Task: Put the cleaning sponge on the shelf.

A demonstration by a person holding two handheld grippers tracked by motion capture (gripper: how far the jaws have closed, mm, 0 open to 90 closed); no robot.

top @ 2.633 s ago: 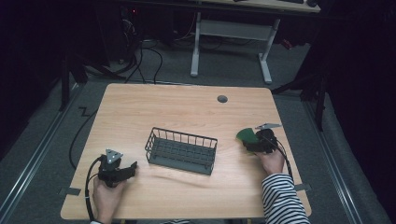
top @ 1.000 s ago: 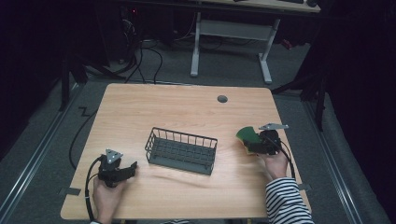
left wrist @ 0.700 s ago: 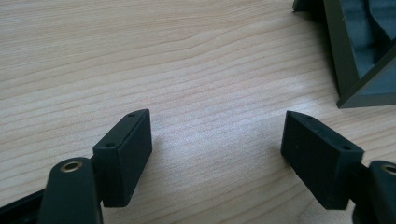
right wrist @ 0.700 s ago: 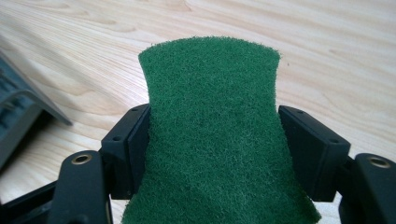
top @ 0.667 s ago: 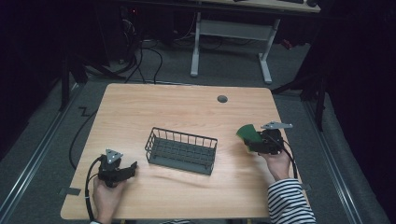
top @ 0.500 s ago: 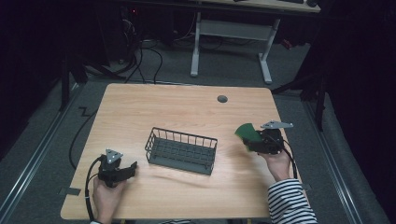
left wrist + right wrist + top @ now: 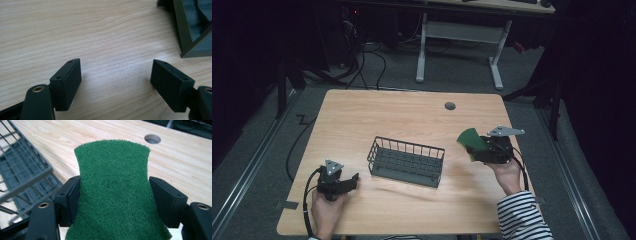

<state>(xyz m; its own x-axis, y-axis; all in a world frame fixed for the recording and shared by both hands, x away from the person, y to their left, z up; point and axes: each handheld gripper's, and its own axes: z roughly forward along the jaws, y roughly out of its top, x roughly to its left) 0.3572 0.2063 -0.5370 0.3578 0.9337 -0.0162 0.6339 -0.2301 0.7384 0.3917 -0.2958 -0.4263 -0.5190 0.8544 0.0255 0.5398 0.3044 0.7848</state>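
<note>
Now the right gripper (image 7: 478, 148) clamps a green pad (image 7: 115, 195) beside the basket (image 7: 406, 161); the left gripper (image 7: 116, 80) rests wide on the worktop (image 7: 412, 112).

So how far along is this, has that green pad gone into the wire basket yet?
Not yet. Done: the right claw has the green scouring pad pinched between its pads, off the table. In hand: it carries the pad beside the wire basket. Left: probably moving it over the basket and dropping it in. The left claw rests open on the table.
</note>
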